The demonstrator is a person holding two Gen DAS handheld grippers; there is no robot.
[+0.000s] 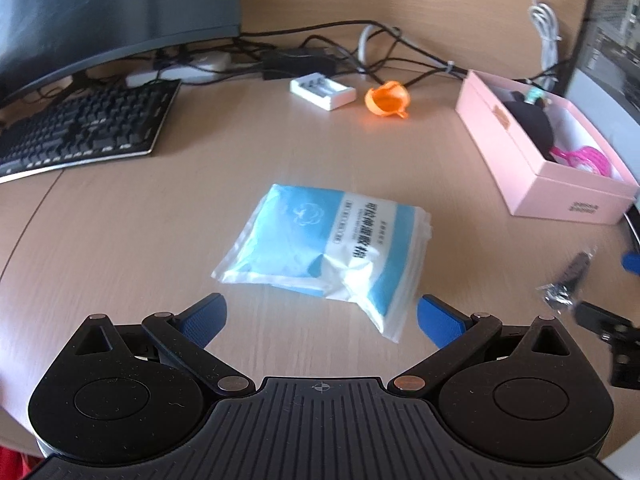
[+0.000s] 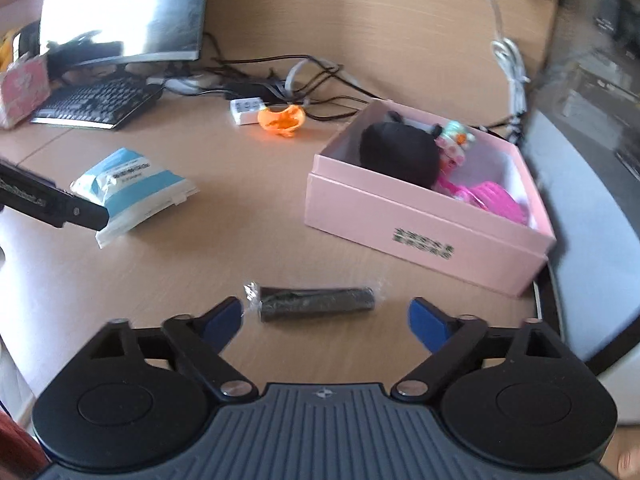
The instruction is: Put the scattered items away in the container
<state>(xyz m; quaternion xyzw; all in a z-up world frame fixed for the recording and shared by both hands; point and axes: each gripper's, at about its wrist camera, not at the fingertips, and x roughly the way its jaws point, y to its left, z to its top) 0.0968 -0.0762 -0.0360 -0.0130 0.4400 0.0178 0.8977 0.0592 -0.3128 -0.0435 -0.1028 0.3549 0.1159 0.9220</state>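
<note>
A blue and white plastic packet (image 1: 328,252) lies on the wooden desk just ahead of my left gripper (image 1: 322,318), whose blue fingers stand wide open with the packet's near corner between them, untouched. In the right wrist view a black roll in clear wrap (image 2: 316,303) lies flat just beyond my right gripper (image 2: 325,320), open wide and holding nothing. The pink box (image 2: 424,236) sits behind the roll to the right, holding a black item, a small doll and pink plastic pieces. The same box (image 1: 532,176) appears far right in the left view.
An orange plastic piece (image 1: 387,100) and a white battery charger (image 1: 322,91) lie near the back among black cables. A black keyboard (image 1: 80,128) and a monitor (image 1: 100,12) stand at the back left. The desk's edge runs close to the box's right side.
</note>
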